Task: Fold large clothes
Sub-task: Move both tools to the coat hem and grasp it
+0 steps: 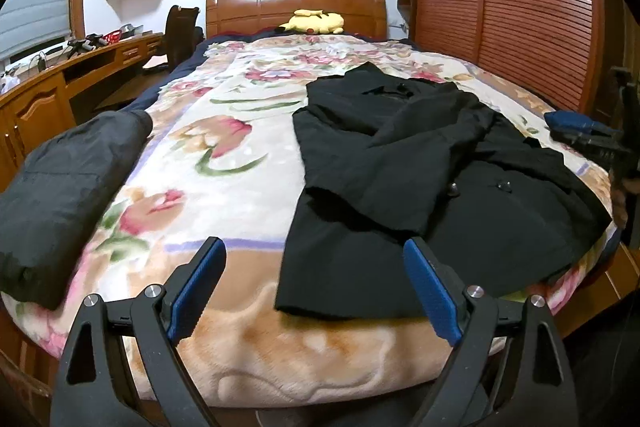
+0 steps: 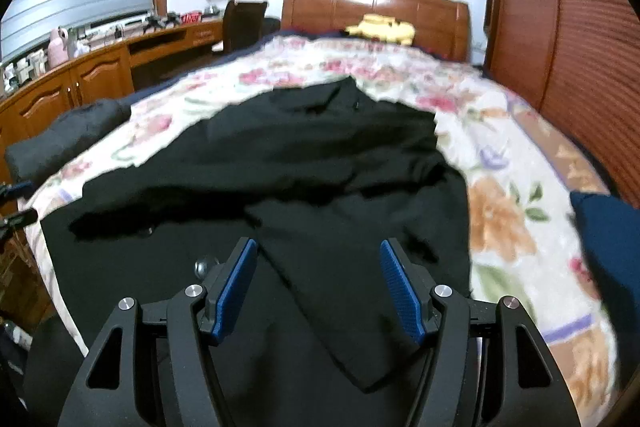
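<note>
We see the black coat (image 1: 400, 163) lying lengthwise on the bed (image 1: 240, 155), right of our wide, empty left gripper (image 1: 314, 259), directly under the nearer, half-open, empty right gripper (image 2: 318, 263)

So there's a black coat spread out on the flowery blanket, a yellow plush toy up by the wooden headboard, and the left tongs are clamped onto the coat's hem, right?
Not quite. The left tongs stand open and hold nothing, as the left wrist view shows; the hem lies just beyond them. The rest holds: the black coat lies on the flowery blanket, and the yellow plush toy sits by the wooden headboard.
</note>
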{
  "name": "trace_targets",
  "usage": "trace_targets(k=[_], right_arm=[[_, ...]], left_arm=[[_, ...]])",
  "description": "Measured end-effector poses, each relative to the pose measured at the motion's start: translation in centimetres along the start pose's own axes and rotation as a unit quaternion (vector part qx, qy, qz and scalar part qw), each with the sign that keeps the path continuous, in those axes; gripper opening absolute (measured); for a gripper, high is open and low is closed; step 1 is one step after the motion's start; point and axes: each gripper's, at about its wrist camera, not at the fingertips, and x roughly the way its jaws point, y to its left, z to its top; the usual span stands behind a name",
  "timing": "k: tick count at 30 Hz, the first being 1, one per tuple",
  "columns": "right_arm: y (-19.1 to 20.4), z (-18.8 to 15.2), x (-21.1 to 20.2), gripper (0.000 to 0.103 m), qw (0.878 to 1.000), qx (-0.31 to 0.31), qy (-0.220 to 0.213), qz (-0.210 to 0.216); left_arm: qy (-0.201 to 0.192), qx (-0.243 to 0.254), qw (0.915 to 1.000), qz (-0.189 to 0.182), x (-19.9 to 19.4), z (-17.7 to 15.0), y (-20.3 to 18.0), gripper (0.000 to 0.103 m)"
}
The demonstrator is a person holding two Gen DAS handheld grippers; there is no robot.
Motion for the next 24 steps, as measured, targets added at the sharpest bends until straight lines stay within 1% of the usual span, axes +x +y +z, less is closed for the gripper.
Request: trace_targets(k=[4, 7, 9, 11, 14, 18, 24], right_arm=[[-0.2, 0.6, -1.5, 0.069, 1.000, -0.013, -0.009, -0.016], [0.0, 0.4, -2.8, 0.071, 1.000, -0.021, -0.008, -0.021], [0.1, 0.2, -3.5, 0.073, 1.000, -0.025, -0.004, -0.013], [0.2, -0.2, -4.3, 0.079, 1.000, -0.031, 0.003, -0.006], [0.0, -1.2, -5.1, 0.079, 0.999, -0.035, 0.010, -0.005], [-0.9, -2.7, -5.2, 0.079, 0.998, -0.043, 0.037, -0.025], [-3.6, -4.6, -4.6, 0.079, 0.996, -0.013, 0.075, -0.042]], left_arm=[[0.004, 0.004, 1.0000, 0.006, 0.0, -0.5, 0.6, 0.091], [0.003, -0.004, 1.0000, 0.006, -0.1, -0.9, 1.1, 0.091], [0.004, -0.010, 0.9999, 0.003, -0.1, -1.1, 1.4, 0.091], [0.006, -0.013, 0.9999, 0.002, 0.1, -1.4, 1.6, 0.091], [0.012, -0.017, 0.9998, 0.000, 0.4, -1.9, 2.0, 0.091], [0.025, -0.028, 0.9993, -0.007, 1.2, -2.4, 2.6, 0.091], [0.032, -0.023, 0.9992, -0.010, 2.1, -2.2, 2.8, 0.090]])
